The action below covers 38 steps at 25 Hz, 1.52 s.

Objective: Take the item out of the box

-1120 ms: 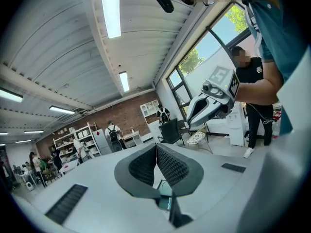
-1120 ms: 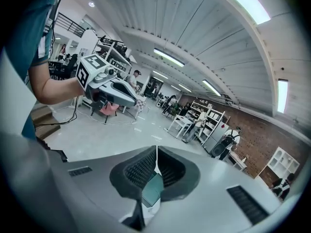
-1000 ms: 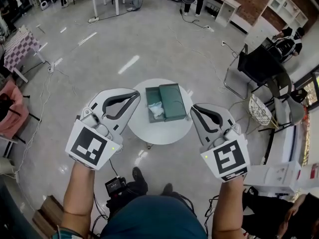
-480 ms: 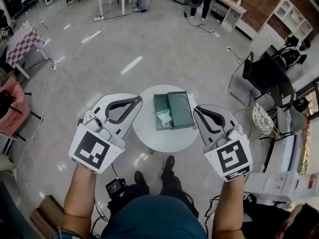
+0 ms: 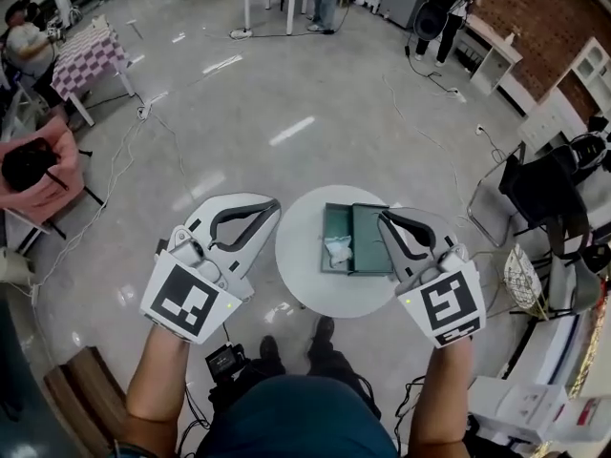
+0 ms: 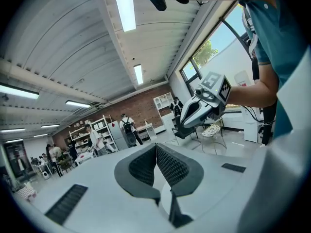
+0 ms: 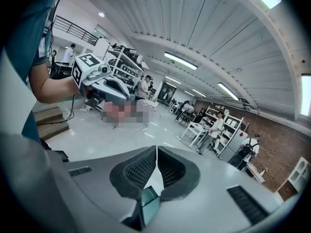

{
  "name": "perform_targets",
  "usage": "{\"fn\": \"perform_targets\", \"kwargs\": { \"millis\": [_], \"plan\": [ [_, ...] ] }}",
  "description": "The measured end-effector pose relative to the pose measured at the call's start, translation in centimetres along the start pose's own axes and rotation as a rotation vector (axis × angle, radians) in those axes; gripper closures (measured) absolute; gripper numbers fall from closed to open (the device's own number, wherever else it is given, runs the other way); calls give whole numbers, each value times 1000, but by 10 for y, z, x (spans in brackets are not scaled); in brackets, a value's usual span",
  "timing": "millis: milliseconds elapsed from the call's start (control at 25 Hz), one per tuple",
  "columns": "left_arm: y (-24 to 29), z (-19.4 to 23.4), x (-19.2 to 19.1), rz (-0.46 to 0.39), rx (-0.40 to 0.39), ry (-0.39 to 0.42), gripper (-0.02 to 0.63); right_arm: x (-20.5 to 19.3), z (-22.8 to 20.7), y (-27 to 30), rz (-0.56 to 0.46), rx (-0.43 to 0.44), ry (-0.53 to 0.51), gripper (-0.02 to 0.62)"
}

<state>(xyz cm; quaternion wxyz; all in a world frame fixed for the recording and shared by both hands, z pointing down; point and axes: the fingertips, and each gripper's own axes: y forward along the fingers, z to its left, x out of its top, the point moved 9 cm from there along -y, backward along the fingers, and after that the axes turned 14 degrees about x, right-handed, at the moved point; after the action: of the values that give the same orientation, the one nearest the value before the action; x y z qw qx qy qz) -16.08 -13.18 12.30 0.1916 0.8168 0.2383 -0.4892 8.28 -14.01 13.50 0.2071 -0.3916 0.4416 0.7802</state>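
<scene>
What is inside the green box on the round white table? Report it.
A crumpled whitish item lies in the left half of the open green rectangular box; the right half looks bare. The right hand-held gripper covers its right edge.

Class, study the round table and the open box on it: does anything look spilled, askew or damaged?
Nothing stands out. The green box lies open and flat on the round white table, with a pale item inside one half. No spill or damage shows.

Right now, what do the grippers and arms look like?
Both alike: left gripper and right gripper have pale grey shells, dark textured fingers, a cube with black-and-white square markers and a green light. Teal short-sleeved shirt; forearms uncovered.
</scene>
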Motion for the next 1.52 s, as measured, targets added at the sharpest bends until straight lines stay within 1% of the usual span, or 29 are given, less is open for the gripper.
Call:
{"fn": "perform_targets", "kwargs": {
  "millis": [160,320,600,920,1080,1360,1520],
  "plan": [
    [29,-4,-13,35,24,-17,584,-22,-29,21,-5,50,-6,555],
    [62,-10,-32,71,30,-28,584,-51,-58,46,5,96,16,555],
    [120,-15,-79,122,30,-52,584,-111,-103,101,36,152,44,555],
    [168,-32,-135,195,17,-88,584,-184,-124,157,87,240,81,555],
    [197,-43,-167,229,4,-109,584,-228,-133,189,122,289,102,555],
    [237,-61,-233,295,-24,-152,584,-304,-136,254,182,373,144,555],
    [255,-67,-270,328,-38,-169,584,-341,-139,290,217,408,158,555]
  ]
}}
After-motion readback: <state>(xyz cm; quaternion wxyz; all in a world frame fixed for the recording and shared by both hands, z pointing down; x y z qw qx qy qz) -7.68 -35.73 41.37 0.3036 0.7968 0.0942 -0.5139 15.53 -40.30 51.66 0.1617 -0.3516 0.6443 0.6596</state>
